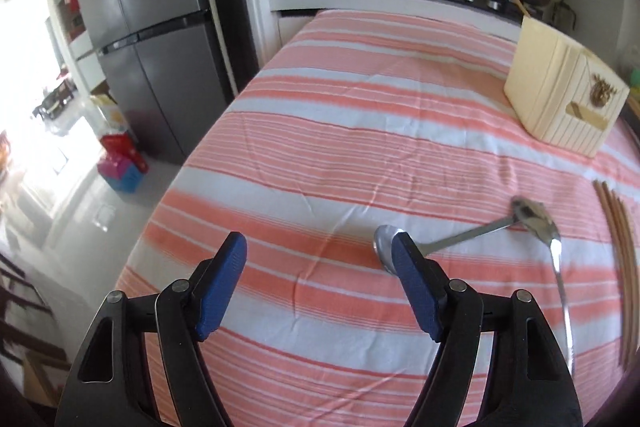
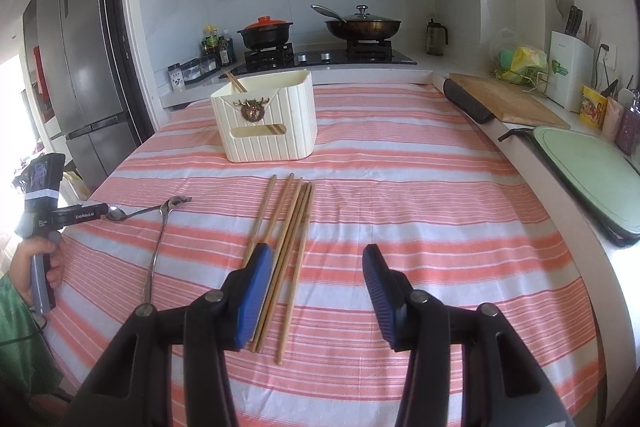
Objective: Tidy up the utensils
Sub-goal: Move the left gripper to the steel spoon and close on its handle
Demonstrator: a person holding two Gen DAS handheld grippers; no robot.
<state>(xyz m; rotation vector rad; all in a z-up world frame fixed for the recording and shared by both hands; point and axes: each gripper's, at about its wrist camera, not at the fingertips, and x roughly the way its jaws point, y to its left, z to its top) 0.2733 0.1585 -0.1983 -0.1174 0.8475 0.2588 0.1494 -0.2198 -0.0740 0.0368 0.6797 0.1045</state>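
Table draped in a striped cloth point(image 2: 420, 211), pink and white, with the utensils laid out before a cream holder point(image 2: 268, 131). The holder stands upright toward the far side of the table; a chopstick point(image 2: 235, 82) leans out of its left compartment, and a slot in its front wall shows another piece of wood behind it.

Five loose chopsticks point(image 2: 288, 243) lie side by side near the table's middle, running roughly toward the holder, their near ends fanned slightly. Left of them lie two metal spoons: spoon A point(image 1: 448, 239), with its bowl nearest the left gripper, and spoon B point(image 1: 556, 267), the longer one, whose bowl touches the handle end of spoon A.

Left gripper point(image 1: 316, 259): jaws spread wide, nothing between them; its right finger point(image 1: 412, 279) stands in front of the bowl of spoon A, contact not determinable. In the right wrist view a hand point(image 2: 36, 263) grips its handle at the table's left edge.

Right gripper point(image 2: 318, 279): jaws parted, nothing pinched; its left finger point(image 2: 254, 291) overlaps the near ends of the chopsticks, while the gap between the fingers shows only cloth
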